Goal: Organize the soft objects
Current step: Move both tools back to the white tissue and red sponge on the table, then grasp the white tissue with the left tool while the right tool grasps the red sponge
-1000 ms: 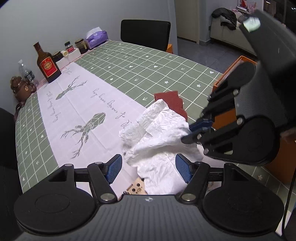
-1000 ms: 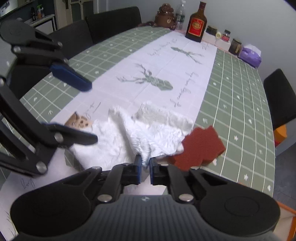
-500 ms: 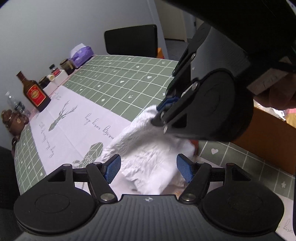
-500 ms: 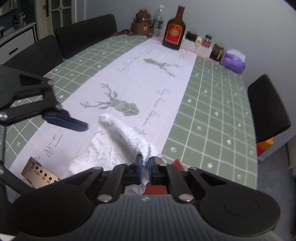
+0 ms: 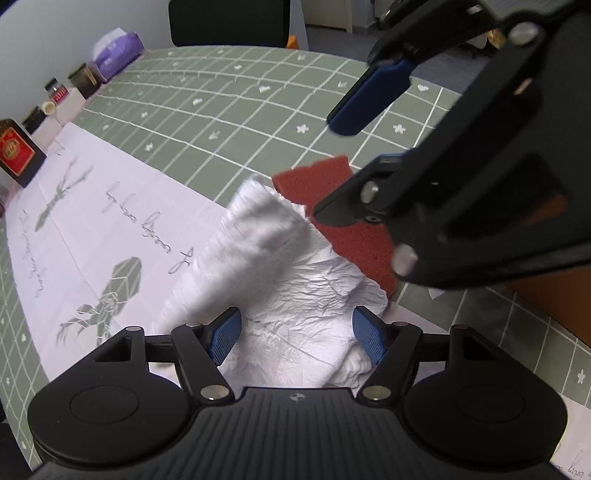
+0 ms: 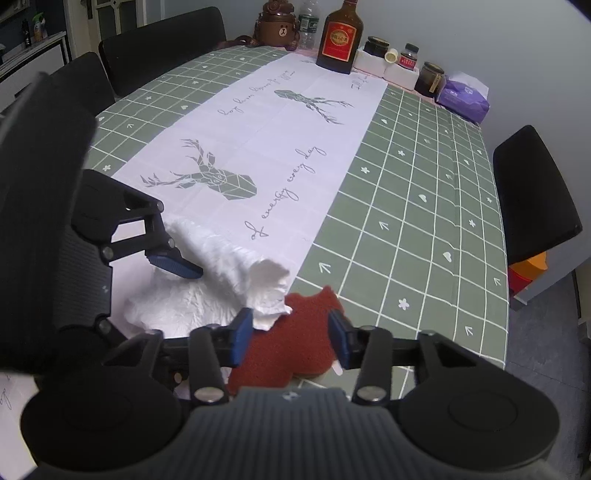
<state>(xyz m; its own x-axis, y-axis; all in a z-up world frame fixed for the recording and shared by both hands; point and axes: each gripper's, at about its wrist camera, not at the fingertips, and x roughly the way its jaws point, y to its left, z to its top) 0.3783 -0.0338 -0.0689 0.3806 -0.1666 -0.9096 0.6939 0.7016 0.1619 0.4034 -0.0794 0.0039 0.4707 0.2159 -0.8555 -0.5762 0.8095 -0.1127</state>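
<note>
**White cloth and red sponge at the near desk edge**

The white cloth is seen crumpled on the desk, partly on the white deer-print runner. A rolled fold is raised along its 11 o'clock side. The red sponge is located at the cloth's 3 o'clock side in the right wrist view, touching it and partly overlapped by a cloth corner.

The left gripper is held wide open above the cloth; the cloth is seen between the blue pads, with no grip shown. The jaws of the right gripper are opening, roughly half apart, over the sponge; nothing is clamped.

A brown bottle, jars and a purple tissue pack are placed at 12 o'clock, well apart from the cloth.
</note>
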